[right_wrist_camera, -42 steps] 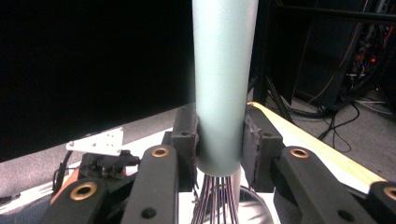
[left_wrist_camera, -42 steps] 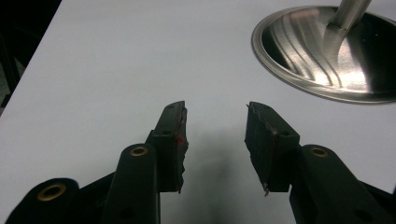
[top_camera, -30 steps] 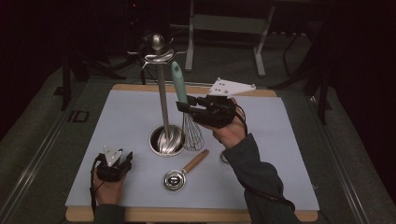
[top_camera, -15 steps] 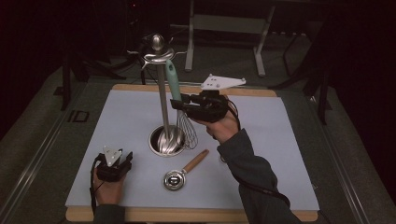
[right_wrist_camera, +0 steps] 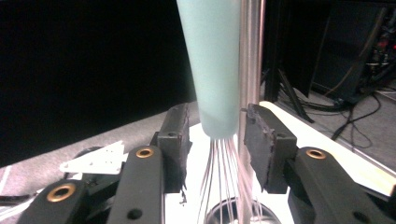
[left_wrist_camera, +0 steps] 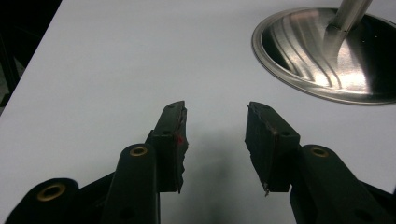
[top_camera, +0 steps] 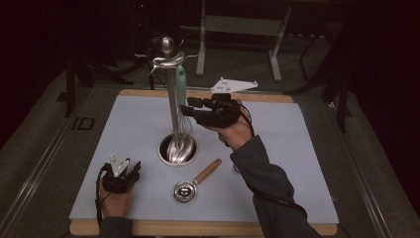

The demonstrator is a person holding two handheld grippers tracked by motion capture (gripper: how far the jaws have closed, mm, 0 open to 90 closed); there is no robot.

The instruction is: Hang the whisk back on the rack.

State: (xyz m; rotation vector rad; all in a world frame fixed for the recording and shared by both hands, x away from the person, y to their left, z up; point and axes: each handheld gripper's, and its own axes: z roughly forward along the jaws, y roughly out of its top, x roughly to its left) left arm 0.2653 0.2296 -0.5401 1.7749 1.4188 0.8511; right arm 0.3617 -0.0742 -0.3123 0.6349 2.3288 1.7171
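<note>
Whisk (top_camera: 180, 96) hanging upright on the utensil stand (top_camera: 173, 111) at mid-desk, mint handle up by the stand's top, wires down just above the round steel base. Its hanging point at the top is hard to make out against the dark background, and the wire head sits half behind the stand's pole in the high view. In the right gripper view the handle is cut off by the top edge and the wires run out of the bottom.

Right gripper (top_camera: 187, 109), up in the air just right of the stand, has just been opening its jaws; they stand spread on either side of the handle's lower end (right_wrist_camera: 214, 93), pads clear of it, with the stand's pole just beside the right-hand pad. Nothing is pinched.

Left gripper (top_camera: 130, 166) rests low at the near left of the desk (top_camera: 297, 163), jaws spread over bare white surface with nothing between them (left_wrist_camera: 215, 135). The stand's base is cut off at the far right corner of the left gripper view.

Count so far: one whisk, one stand, two grippers, and one small wooden-handled utensil (top_camera: 195, 180) lying on the desk near the base. Its round metal head is too small to identify. The room behind the desk is dark and its furniture stays unclear.
</note>
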